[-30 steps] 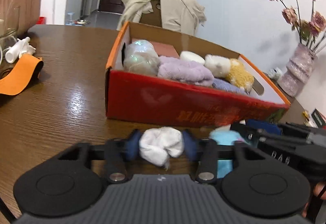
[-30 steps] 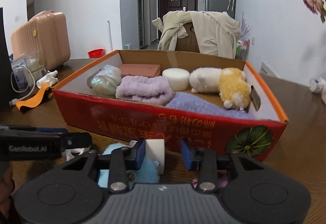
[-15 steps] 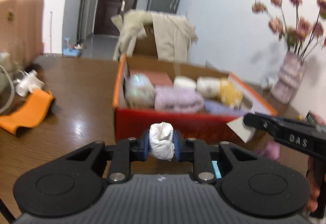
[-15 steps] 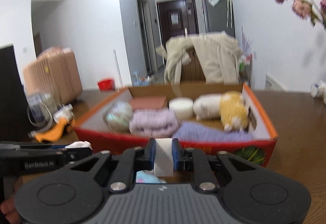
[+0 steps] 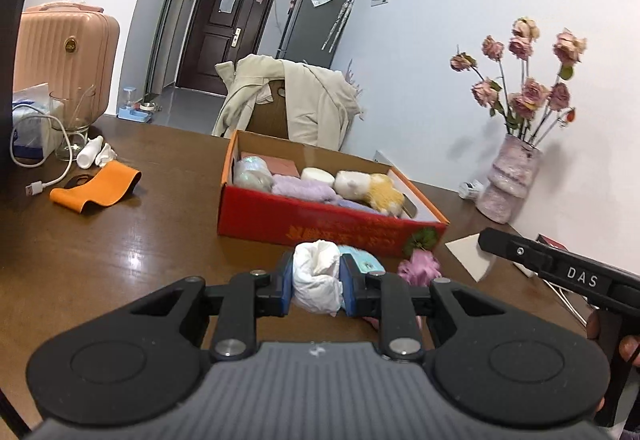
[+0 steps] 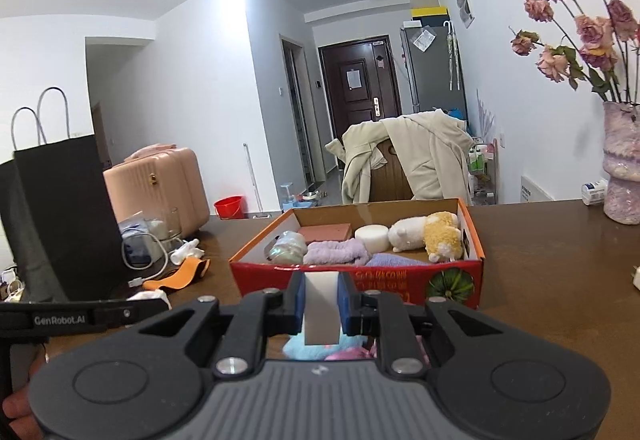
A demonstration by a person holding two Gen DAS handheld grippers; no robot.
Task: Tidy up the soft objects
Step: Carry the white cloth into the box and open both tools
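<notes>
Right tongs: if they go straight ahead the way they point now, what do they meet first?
Probably the red near wall of the cardboard box, directly beyond the white foam block that the right tongs hold. Depth is unclear; a slightly higher path might clear the rim.

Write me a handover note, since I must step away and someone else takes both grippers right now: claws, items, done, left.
Left claw: shut on a crumpled white cloth, lifted clear of the table.
Right claw: shut on a white foam block, also lifted.
Red box: already holds a shiny pouch, lilac towel, round white sponge, plush dog and a purple cloth.
Left: carry both held pieces into the box, then fetch the light blue item and pink fluffy item on the table in front of it.
</notes>
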